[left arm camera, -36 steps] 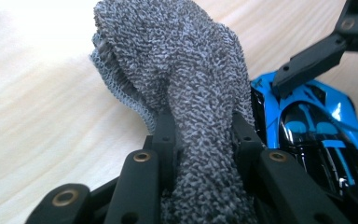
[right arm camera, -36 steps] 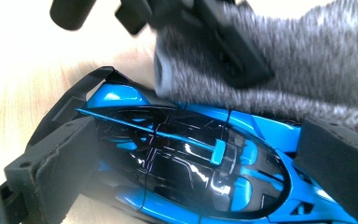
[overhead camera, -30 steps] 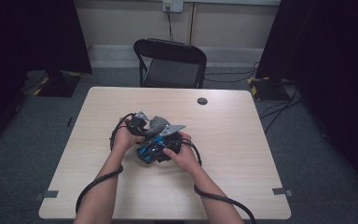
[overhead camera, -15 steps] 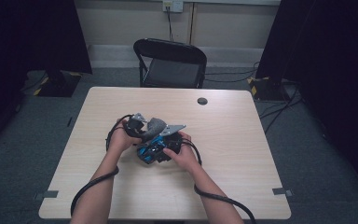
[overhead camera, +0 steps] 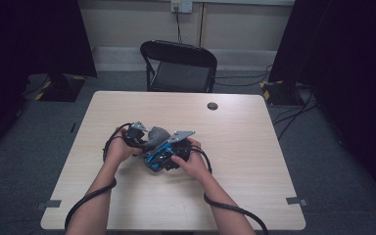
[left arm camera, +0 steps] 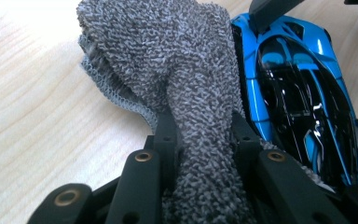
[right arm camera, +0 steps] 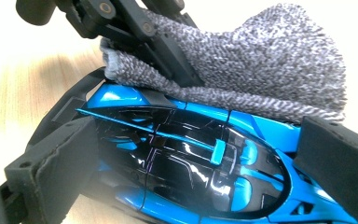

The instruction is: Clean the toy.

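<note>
A person works two hand-held grippers near the middle of the wooden table [overhead camera: 254,147]. The left gripper [left arm camera: 204,140] has its jaws drawn narrow and pinched on a bunched grey cloth [left arm camera: 186,70]; the cloth bulges out past the jaws and lies against the side of a blue and black toy car [left arm camera: 303,93]. The right gripper [right arm camera: 191,154] clamps the toy car across its body, one pad on each side. In the high view both hands meet over the car, left hand [overhead camera: 120,149] and right hand [overhead camera: 191,161] close together. A black folding chair [overhead camera: 178,66] stands behind the table.
</note>
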